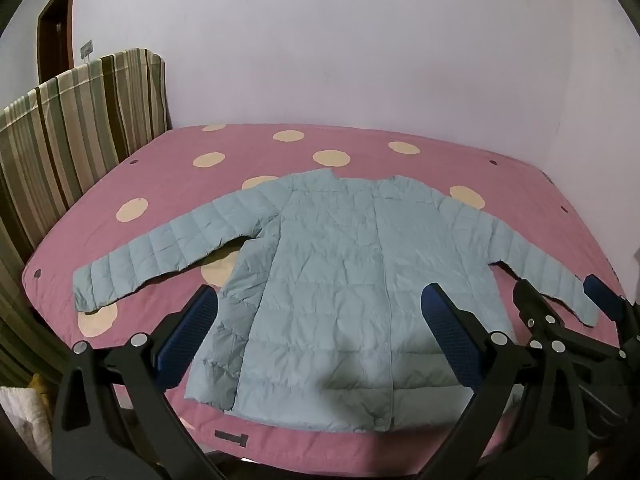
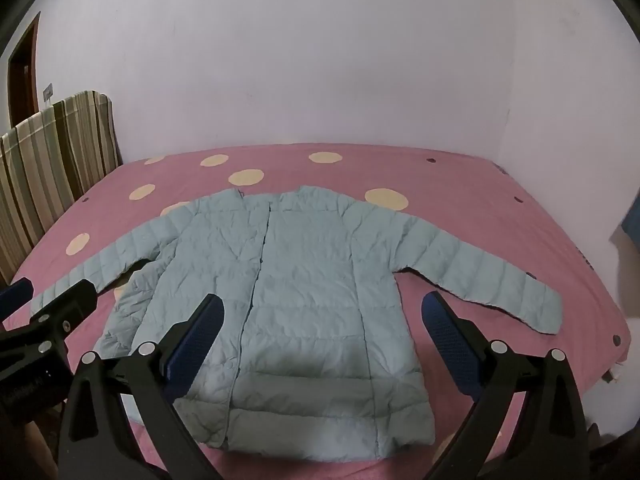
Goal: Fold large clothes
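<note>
A light blue quilted jacket (image 1: 332, 264) lies flat and front up on the pink bed cover (image 1: 160, 184), both sleeves spread out to the sides. It also shows in the right wrist view (image 2: 304, 288). My left gripper (image 1: 320, 316) is open and empty, held above the jacket's hem near the bed's front edge. My right gripper (image 2: 322, 320) is open and empty, beside the left one, above the jacket's lower half. The right gripper shows at the right edge of the left wrist view (image 1: 560, 300), over the right sleeve cuff. The left gripper shows at the left edge of the right wrist view (image 2: 52, 296).
The pink bed cover (image 2: 500, 208) has cream dots. A striped mattress (image 1: 76, 132) leans against the wall at the left. Bare walls stand behind and right of the bed. A brown door (image 1: 56, 24) is far left. White cloth (image 1: 20, 416) lies beside the bed at bottom left.
</note>
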{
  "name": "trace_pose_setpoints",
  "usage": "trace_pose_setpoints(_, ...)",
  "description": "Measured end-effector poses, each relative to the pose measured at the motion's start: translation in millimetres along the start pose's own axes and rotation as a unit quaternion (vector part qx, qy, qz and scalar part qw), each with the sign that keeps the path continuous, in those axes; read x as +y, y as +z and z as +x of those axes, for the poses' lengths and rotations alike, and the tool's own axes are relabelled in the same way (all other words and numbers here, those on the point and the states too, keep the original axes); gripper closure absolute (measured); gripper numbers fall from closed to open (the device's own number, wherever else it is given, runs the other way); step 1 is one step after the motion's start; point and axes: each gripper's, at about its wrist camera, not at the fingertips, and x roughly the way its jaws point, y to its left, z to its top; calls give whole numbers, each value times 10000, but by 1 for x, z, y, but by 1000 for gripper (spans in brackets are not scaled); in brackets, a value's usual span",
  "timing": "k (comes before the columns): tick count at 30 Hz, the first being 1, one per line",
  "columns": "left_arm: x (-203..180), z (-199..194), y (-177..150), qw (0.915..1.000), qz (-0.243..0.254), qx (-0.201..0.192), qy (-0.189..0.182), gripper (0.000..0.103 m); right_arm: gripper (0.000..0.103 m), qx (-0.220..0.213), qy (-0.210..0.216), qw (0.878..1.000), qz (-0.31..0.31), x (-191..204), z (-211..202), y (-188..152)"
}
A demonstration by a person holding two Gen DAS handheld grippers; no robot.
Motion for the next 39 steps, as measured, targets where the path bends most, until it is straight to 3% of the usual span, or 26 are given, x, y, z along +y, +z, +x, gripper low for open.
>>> trace_pose_setpoints(39, 7, -1, -7, 9999, -65, 137, 36, 2, 5, 84, 5, 9999, -151, 2, -6, -7)
